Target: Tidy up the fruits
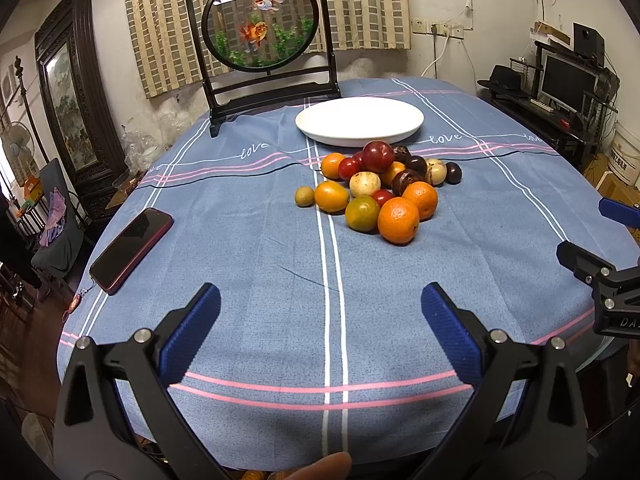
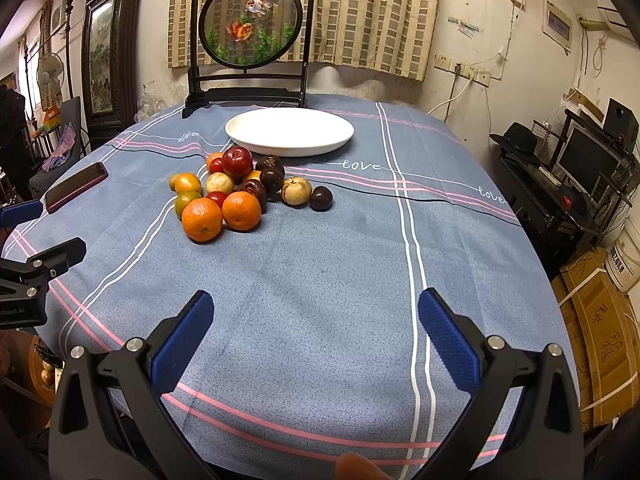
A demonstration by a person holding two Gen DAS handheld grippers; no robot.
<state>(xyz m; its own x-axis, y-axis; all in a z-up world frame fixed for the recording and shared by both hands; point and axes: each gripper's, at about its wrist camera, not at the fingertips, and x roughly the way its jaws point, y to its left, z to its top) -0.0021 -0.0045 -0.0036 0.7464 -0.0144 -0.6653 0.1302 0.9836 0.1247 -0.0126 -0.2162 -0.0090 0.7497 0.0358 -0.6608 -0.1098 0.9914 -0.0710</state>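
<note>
Left gripper (image 1: 320, 308) and right gripper (image 2: 316, 312) both apart, empty at surface (image 2: 320, 272) near edge; start step—next reach fruit pile (image 2: 240, 188), move into plate (image 2: 289, 131).

Glossy white plate (image 1: 359, 122) on matt woven cloth tablecloth (image 1: 248, 248).

Bare cloth up to fruit pile (image 1: 380, 188); phone (image 1: 130, 250) far left.

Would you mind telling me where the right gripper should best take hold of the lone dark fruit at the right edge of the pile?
Probably across its round middle, coming from above and the right. The dark fruit sits apart from the pale fruit, with bare cloth on its right and near sides, so the open right gripper has room for both fingers.
</note>
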